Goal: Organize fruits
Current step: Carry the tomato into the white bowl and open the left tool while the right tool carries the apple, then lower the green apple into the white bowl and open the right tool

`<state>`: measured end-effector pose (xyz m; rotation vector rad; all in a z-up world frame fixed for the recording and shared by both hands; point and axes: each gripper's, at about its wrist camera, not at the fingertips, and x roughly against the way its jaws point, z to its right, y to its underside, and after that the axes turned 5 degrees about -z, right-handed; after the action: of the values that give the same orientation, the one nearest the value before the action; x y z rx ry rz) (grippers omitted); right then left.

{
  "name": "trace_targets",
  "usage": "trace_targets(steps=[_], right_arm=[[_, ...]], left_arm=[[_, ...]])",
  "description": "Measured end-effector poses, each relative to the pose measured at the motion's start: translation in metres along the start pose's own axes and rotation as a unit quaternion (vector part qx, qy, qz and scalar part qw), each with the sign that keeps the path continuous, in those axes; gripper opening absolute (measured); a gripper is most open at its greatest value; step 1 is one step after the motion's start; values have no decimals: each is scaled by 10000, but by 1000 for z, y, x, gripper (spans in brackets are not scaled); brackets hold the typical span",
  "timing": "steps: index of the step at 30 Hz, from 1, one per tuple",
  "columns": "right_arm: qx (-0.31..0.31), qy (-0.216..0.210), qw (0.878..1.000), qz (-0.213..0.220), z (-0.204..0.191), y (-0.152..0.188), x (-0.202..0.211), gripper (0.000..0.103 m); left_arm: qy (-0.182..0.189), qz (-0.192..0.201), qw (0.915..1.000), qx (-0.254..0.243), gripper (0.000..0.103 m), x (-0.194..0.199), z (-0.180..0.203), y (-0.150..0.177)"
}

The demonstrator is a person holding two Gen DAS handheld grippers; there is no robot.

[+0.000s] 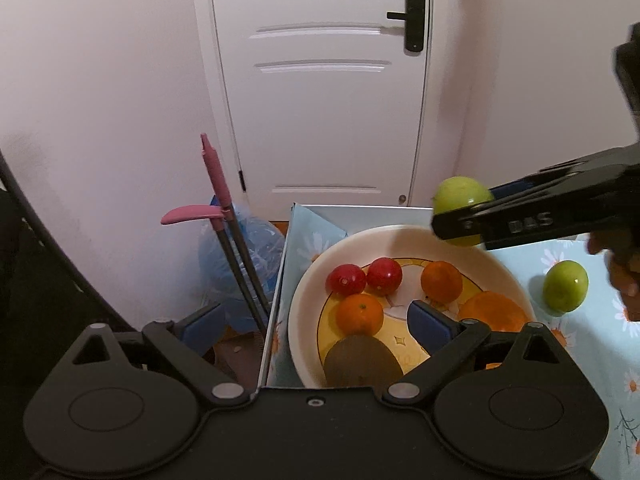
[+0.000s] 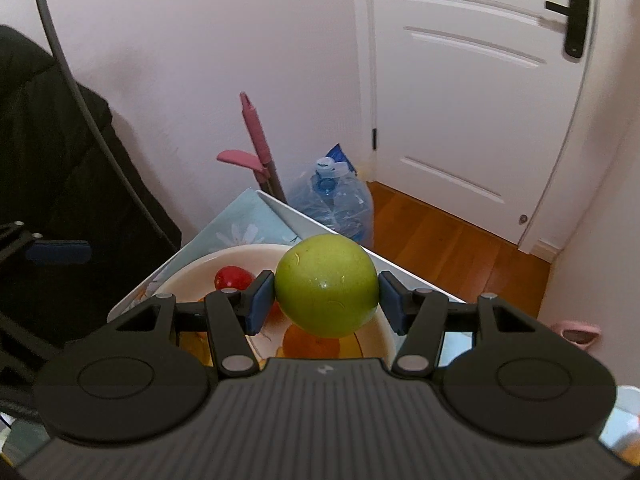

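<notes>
Two views, left wrist first: my left gripper (image 1: 316, 324) hangs spread and empty over the near rim of the bowl (image 1: 308, 280), which holds two red fruits, oranges (image 1: 359, 314) and a kiwi (image 1: 362, 360). A second green apple (image 1: 565, 286) waits on the tablecloth at right. From the right wrist: my right gripper (image 2: 326, 300) pinches the green apple (image 2: 327, 285) by its sides above the bowl's far edge, probably to drop it in. Fruit already inside crowds the landing spot.
</notes>
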<state>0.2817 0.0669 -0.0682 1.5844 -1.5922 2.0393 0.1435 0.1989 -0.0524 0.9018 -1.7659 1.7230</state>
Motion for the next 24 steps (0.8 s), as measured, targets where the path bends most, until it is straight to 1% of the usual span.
trace_targets(steps=[9, 14, 16, 17, 18, 20, 24], right_arm=[[160, -175, 9997, -87, -5, -2, -25, 71], [170, -159, 9997, -117, -7, -2, -31, 72], [122, -177, 9997, -99, -6, -2, -29, 81], [91, -197, 9998, -38, -6, -1, -25, 95], [57, -194, 9998, 30, -6, -1, -21, 103], [-36, -152, 9996, 224, -5, 1, -8, 103], [-225, -121, 9993, 284, -3, 5, 14, 103]], left_arm=[[-100, -5, 9999, 107, 100, 5, 3, 9], [-131, -42, 9997, 206, 100, 6, 0, 16], [-142, -46, 9996, 241, 100, 7, -1, 17], [-144, -46, 9996, 253, 100, 7, -1, 18], [-149, -45, 9995, 264, 100, 8, 0, 18], [-163, -26, 9995, 268, 100, 11, 1, 18], [-166, 13, 9996, 222, 100, 19, 5, 19]])
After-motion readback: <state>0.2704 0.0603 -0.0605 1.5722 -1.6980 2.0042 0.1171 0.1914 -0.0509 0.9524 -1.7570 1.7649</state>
